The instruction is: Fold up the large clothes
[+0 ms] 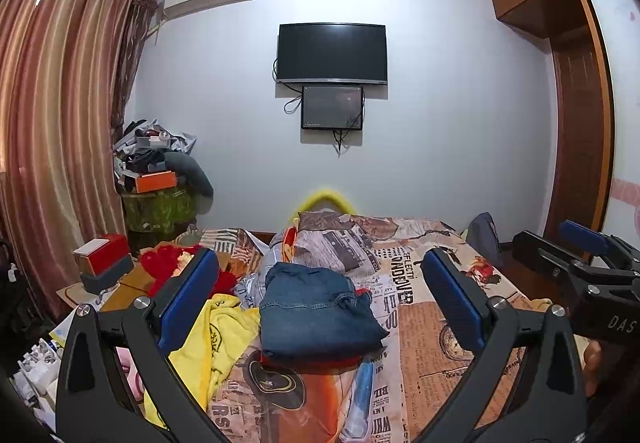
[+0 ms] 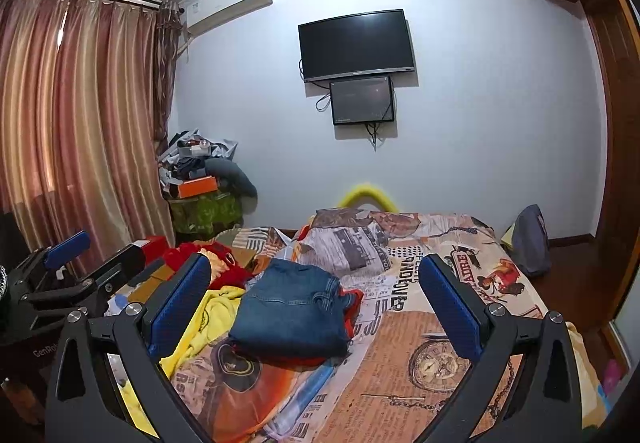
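folded jeans (image 1: 320, 307) on bed (image 2: 420, 383) — ahead between both tools' spread fingers, left tool (image 1: 320, 303), right tool (image 2: 316, 307), both empty

The left gripper (image 1: 320, 299) hung above the bed (image 1: 432, 323), its blue fingers (image 1: 188, 299) spread wide and empty. Between them lay folded jeans (image 1: 316, 315) atop a red garment (image 1: 308, 359), beside a yellow cloth (image 1: 216, 343). The right gripper (image 1: 580, 255) showed at the right edge.

Matt denim jeans (image 1: 320, 307), cloth bedspread (image 1: 420, 327)
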Available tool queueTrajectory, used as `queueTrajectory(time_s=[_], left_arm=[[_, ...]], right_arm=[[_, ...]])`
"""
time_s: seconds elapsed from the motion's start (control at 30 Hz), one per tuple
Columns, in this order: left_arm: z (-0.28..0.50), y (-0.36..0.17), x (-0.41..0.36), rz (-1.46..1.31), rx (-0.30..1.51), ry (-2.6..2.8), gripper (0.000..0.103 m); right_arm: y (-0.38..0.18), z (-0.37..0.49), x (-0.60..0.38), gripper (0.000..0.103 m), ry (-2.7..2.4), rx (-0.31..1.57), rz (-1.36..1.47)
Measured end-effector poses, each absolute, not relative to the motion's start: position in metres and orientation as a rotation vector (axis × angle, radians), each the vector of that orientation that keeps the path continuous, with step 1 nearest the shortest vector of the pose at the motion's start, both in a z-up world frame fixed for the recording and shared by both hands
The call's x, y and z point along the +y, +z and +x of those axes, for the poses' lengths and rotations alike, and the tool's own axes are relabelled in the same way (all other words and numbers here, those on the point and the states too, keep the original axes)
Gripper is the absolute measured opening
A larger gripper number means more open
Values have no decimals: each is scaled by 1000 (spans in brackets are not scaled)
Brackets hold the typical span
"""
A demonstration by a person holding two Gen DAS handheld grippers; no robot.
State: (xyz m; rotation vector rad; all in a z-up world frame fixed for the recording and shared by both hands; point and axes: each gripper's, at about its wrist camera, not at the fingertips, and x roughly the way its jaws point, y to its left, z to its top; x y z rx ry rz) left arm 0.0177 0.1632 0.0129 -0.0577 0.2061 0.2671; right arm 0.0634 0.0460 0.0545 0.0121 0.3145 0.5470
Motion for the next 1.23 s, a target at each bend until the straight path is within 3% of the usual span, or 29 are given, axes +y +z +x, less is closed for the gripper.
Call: queueTrajectory(time_s=[1.23], left_arm=[[19,13,170,-74,223,228,102]], right_arm=[[56,65,51,103,544,301,13]])
